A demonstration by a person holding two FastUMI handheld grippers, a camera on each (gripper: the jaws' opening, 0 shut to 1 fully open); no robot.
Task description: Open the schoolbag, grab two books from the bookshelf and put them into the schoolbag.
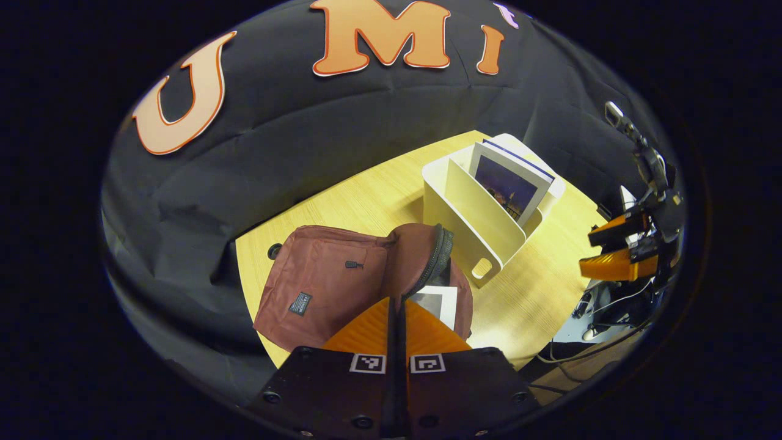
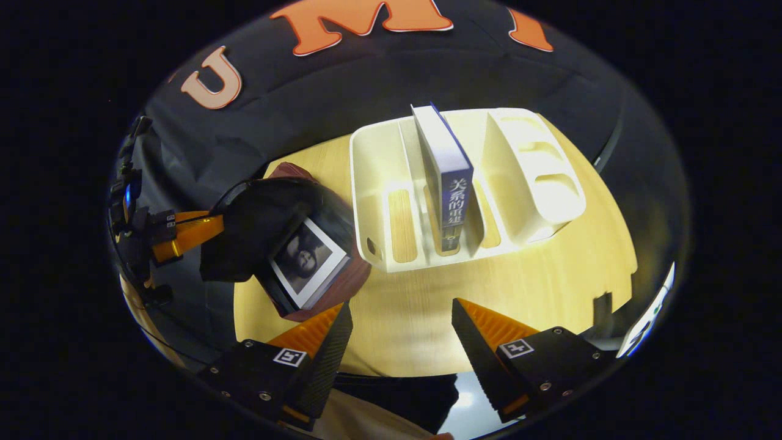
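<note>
— Jaws on the left?
— Pressed together on the left gripper (image 1: 397, 308), pinching the zip-lined rim of the schoolbag (image 1: 317, 281) and holding the mouth open.
— Whereabouts of the schoolbag?
— Lying on the left part of the wooden table (image 1: 366, 189), dark red, flap raised, just beside the bookshelf (image 1: 464, 214).
— Anything inside?
— One book (image 1: 440, 302), white-bordered cover with a grey picture, tilted in the opening, partly tucked in. Seen from the right gripper view too, against the dark lining.
— And the bookshelf?
— Cream, several slots, standing right of the bag, about mid-table. Holding a second book (image 2: 449, 171), upright in a middle slot, dark blue spine towards the right gripper view. Neighbouring slots showing bare wood through the base cut-outs.
— Jaws on the right?
— Wide apart on the right gripper (image 2: 400, 330), gripping nothing, hovering over bare tabletop in front of the bookshelf, roughly in line with the upright book, apart from it.
</note>
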